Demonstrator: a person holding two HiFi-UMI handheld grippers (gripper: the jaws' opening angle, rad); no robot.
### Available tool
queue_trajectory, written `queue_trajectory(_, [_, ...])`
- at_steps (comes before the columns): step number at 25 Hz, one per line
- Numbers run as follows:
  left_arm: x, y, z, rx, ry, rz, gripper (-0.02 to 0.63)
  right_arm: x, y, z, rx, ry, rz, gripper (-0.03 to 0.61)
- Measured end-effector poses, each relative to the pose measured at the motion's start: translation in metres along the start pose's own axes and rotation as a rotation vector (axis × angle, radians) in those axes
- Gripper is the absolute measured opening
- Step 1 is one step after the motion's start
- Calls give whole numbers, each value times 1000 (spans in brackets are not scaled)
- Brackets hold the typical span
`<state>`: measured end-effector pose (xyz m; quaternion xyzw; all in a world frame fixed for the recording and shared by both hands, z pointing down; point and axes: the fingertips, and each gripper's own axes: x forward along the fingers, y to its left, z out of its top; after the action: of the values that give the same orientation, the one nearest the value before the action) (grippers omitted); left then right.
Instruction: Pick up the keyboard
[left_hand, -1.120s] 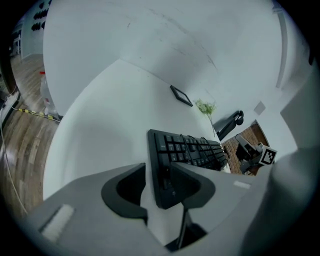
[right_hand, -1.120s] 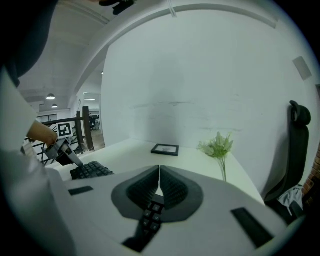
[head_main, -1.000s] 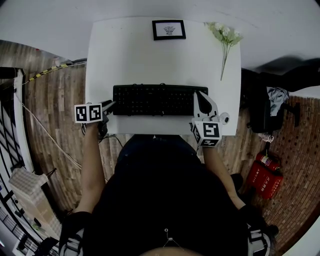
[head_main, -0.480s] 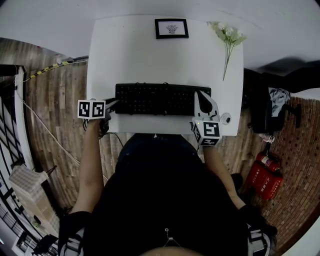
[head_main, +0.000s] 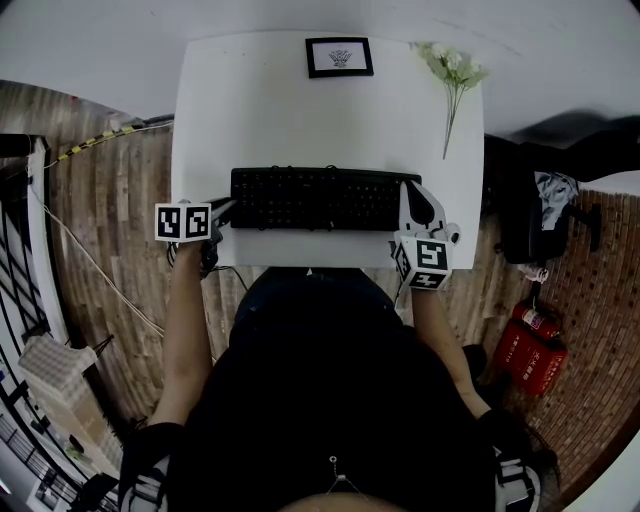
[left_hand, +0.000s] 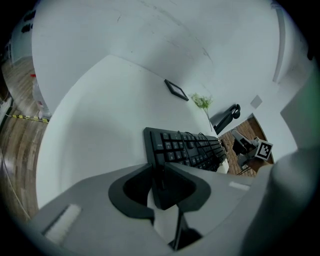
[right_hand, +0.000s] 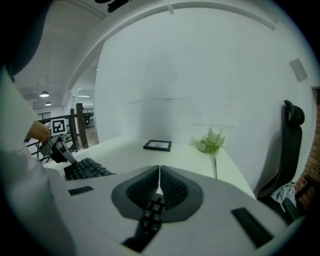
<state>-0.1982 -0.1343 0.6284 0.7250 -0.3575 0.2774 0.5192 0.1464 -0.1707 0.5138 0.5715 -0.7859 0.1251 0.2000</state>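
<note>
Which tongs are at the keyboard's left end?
The left tongs, whose jaws have just been closing round the keyboard; the right tongs sit over its other end.

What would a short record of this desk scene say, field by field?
Table: white
Keyboard: black, lying near the front edge
Left gripper: jaws just been closing, now pressed on the keyboard's left end
Right gripper: shut, over the keyboard's right end
Back of table: picture frame, flower sprig

Dim, fisheye-warped edges, perhaps slightly soft
</note>
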Motion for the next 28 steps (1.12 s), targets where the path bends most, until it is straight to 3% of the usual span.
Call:
queue_trajectory(8, [1, -3, 0, 24, 2, 16, 81, -9, -43, -35, 96, 98, -48, 12])
queue_trajectory(13, [-2, -2, 1, 27, 3, 12, 80, -12, -46, -49, 89, 162, -23, 12])
queue_trajectory(16, [-4, -1, 1, 31, 4, 15, 78, -10, -60, -66, 197, 226, 9, 28])
queue_trajectory(17, [-4, -1, 1, 31, 5, 17, 78, -9, -64, -72, 248, 254, 33, 110])
queue_trajectory(18, [-4, -1, 1, 31, 6, 17, 78, -7, -67, -80, 298, 286, 62, 145])
queue_trajectory(23, [-4, -2, 2, 32, 8, 17, 77, -5, -69, -111, 502, 392, 148, 172])
queue_trajectory(28, [-5, -3, 2, 31, 11, 23, 75, -6, -63, -116, 543, 419, 195, 184])
